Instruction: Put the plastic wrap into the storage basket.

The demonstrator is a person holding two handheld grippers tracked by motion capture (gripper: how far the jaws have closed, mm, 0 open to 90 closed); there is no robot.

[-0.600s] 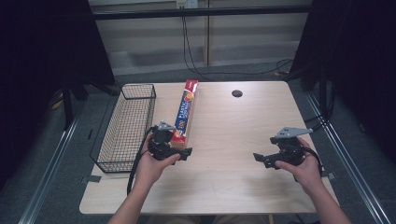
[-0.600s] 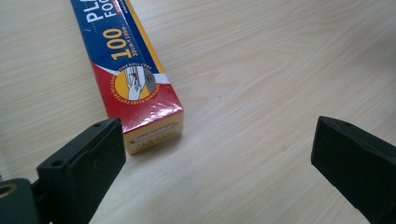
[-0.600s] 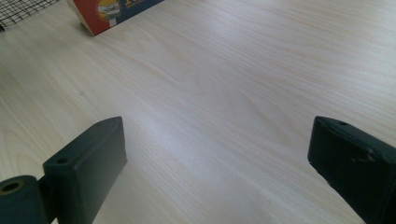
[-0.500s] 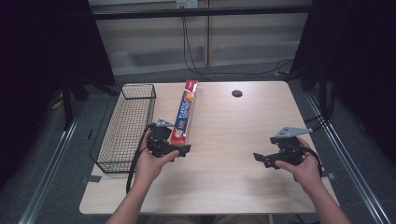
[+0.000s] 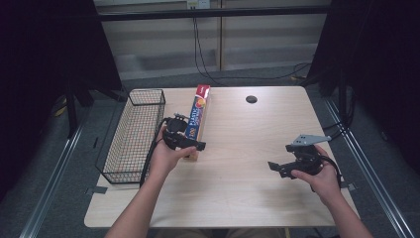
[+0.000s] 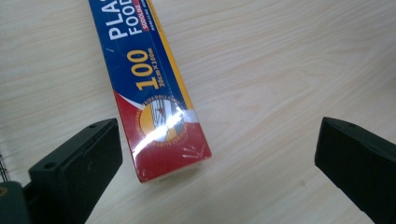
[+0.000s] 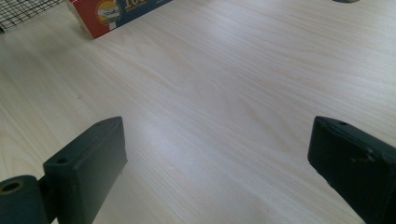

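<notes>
A long blue, red and yellow box of plastic food wrap lies flat on the wooden table, running from the far edge toward me. My left gripper hovers over its near end, open. In the left gripper view the box's red end lies between the wide-apart jaws, closer to the left one, and nothing touches it. My right gripper is held open at the table's right side, above bare wood. The right gripper view catches the box end far off at top left.
A black wire basket stands along the table's left edge, just left of the box; its mesh shows in the right gripper view. A round dark grommet hole sits near the far edge. Cables hang behind the table.
My left gripper has moved away from me and up the table, onto the near end of the box. The right gripper has stayed where it was.
</notes>
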